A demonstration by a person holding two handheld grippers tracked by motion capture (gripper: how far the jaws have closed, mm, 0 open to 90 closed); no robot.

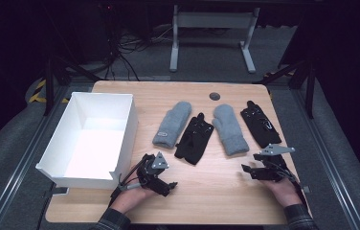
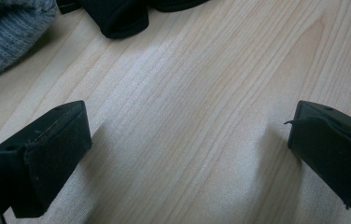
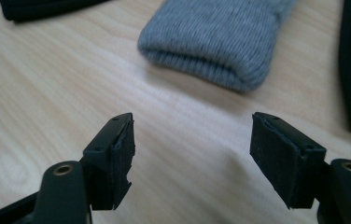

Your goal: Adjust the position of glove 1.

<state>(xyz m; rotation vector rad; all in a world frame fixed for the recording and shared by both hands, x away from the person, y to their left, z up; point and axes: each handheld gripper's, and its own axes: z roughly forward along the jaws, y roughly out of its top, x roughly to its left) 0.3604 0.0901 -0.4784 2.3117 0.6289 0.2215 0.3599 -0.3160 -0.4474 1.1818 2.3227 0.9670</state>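
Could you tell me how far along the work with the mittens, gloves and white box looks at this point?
Nothing looks done yet: the white box holds nothing, and both grey mittens and both black gloves lie in a row on the table. Nothing is in hand either; the left tool and the right tool are open near the front edge. If the box is their destination, all four remain.

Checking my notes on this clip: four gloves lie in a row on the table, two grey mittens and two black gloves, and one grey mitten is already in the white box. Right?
Not quite. The white box holds nothing, as the high view shows. Both grey mittens and both black gloves lie in a row on the table.
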